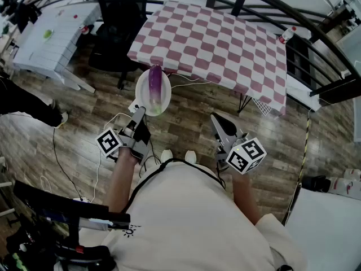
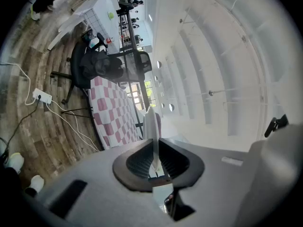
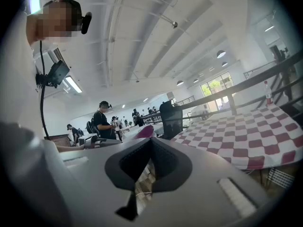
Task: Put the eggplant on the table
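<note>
The person's pale top [image 1: 186, 208] is filling the bottom of the head view, with both arms reaching out from it toward the checkered table [image 1: 225, 44]. The eggplant [image 1: 154, 86] is lying lengthwise on a white plate [image 1: 164, 101], hanging in the air just short of the table's near left corner, over the wooden floor [image 1: 186, 117] and not yet over the cloth. The left gripper [image 1: 139, 112] is carrying it there: its jaws are pinching the plate's near rim, which is showing edge-on between the pads in the left gripper view. It is keeping the plate roughly level, most likely so that the loose eggplant is not rolling off during the carry. The right gripper [image 1: 218, 121] is hovering on the other side of the person's body, also short of the table's near edge. Its jaws are together with nothing between them, so it is probably waiting to lift the eggplant off once the plate is nearer the cloth. Judging by the gap, the task is only partly done, since the vegetable is not yet touching the table. Cables [image 1: 107, 123] are trailing over the floor in front of the table. A black office chair [image 1: 118, 16] is standing at its left end.
</note>
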Demonstrator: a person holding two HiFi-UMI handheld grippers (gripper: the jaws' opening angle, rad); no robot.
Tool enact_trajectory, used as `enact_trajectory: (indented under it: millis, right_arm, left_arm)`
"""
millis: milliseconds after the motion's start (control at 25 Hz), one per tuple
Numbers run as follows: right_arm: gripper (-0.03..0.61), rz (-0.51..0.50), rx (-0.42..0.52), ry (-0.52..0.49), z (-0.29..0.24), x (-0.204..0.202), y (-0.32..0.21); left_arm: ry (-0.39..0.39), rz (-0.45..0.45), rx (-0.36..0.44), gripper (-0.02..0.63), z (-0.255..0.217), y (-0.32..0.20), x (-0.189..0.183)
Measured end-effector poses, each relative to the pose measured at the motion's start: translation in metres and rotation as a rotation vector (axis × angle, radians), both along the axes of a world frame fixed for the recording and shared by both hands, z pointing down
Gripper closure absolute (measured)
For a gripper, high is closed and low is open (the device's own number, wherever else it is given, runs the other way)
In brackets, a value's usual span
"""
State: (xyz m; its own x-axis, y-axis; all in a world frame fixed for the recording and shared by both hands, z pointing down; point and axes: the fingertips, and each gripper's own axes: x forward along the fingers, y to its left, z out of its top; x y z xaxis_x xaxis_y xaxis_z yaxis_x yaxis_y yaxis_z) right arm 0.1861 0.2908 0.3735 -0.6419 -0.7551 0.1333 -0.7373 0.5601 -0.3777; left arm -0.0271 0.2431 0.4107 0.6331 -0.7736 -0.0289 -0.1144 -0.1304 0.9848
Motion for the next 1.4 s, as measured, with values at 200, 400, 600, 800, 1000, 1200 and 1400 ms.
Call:
enact_trajectory:
  millis: [200,400,600,800,1000,1200,1400]
  right_arm:
    - [0.572,0.007,0.006,0.003,0.002,-0.005,-0.003]
    - [0.571,-0.016,-0.005,-0.025,0.002,-0.010,-0.004]
    - [0.571,-0.031,-0.006,-0.034,0.003,-0.019,-0.005]
    - [0.571,-0.026,-0.016,-0.063,0.002,-0.023,-0.010]
    - [0.571,-0.021,-0.021,-0.066,0.000,-0.031,-0.014]
    - [0.571,-0.016,-0.026,-0.058,0.001,-0.044,-0.016]
    - [0.571,-0.012,-0.026,-0.057,0.003,-0.059,-0.015]
  left_arm:
    - [0.005,0.011,0.006,0.572,0.000,-0.006,-0.002]
    - [0.001,0.010,-0.003,0.571,0.004,-0.008,-0.005]
    - [-0.001,0.011,-0.001,0.571,0.006,-0.010,-0.010]
    - [0.002,0.005,-0.005,0.571,0.006,-0.012,-0.017]
    - [0.006,0.002,-0.004,0.571,0.006,-0.015,-0.028]
    - [0.014,0.003,-0.006,0.571,0.007,-0.017,-0.040]
    - [0.020,0.003,-0.003,0.571,0.011,-0.017,-0.056]
